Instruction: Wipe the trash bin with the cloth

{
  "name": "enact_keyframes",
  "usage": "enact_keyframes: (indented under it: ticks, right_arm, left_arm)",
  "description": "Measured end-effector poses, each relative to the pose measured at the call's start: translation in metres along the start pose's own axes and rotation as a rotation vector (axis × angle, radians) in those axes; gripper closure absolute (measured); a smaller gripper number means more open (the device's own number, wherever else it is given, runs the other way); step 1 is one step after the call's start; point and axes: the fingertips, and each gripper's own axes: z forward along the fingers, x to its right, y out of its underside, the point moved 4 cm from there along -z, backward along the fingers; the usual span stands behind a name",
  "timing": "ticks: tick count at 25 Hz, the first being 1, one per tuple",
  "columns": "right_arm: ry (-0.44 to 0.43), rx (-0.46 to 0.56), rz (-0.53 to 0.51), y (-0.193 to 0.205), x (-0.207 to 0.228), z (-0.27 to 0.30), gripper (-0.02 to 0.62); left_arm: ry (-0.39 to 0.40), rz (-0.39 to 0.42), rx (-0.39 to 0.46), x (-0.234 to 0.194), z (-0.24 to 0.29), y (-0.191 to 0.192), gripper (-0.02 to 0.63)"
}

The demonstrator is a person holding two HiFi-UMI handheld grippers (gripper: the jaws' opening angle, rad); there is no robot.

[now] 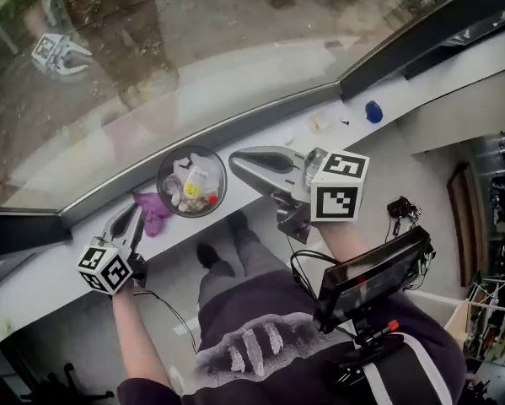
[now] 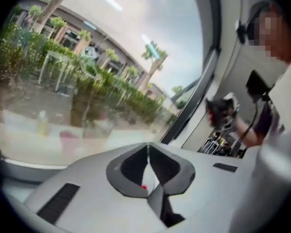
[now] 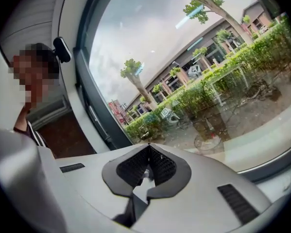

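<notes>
Person standing at a large window, seen steeply from above, holding a grey two-jaw gripper in each hand over a long white windowsill. The small round trash bin with a dark rim stands on the sill close to the glass, between the two grippers. It holds crumpled scraps, among them a yellowish wrapper and white paper. The crumpled purple cloth lies on the sill touching the bin's left side, and neither gripper has it.

The left gripper sits just beside the cloth in the head view; its own view looks out through the glass at shrubs and buildings, with the jaw tips together and nothing between them. The right gripper hovers right of the bin; its own view shows the jaws closed and empty too, also facing the window. Both seem poised, not working; wiping looks not yet begun. The cloth's place by the left gripper suggests that hand is meant to take it, leaving the right to steady the bin.

Further right on the sill lie a small clear bottle and a blue cap, well apart from the bin. A dark tablet-like screen hangs at the person's chest. The rubbish inside would likely block wiping the bin's interior, and the glass close behind may hamper reaching its far side.
</notes>
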Motion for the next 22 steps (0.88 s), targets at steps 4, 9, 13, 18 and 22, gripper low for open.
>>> enact_keyframes:
  ticks: [4, 9, 13, 18, 22]
  right_arm:
    - [-0.073, 0.011, -0.116, -0.01, -0.037, -0.008, 0.594]
    - [-0.124, 0.007, -0.173, -0.013, -0.052, -0.02, 0.594]
    - [-0.139, -0.014, -0.275, -0.007, -0.065, -0.038, 0.594]
    - [-0.246, -0.018, -0.226, -0.005, -0.059, -0.081, 0.594]
    - [-0.305, -0.029, -0.184, 0.011, -0.051, -0.12, 0.594]
  left_arm:
    - [0.211, 0.056, 0.181, 0.083, -0.023, -0.082, 0.611]
    - [0.262, 0.271, 0.167, 0.157, -0.03, -0.13, 0.611]
    - [0.237, 0.253, 0.114, 0.187, -0.024, -0.113, 0.611]
    - [0.161, 0.21, 0.103, 0.237, 0.002, -0.088, 0.61]
    - [0.096, 0.239, 0.092, 0.287, 0.019, -0.065, 0.611]
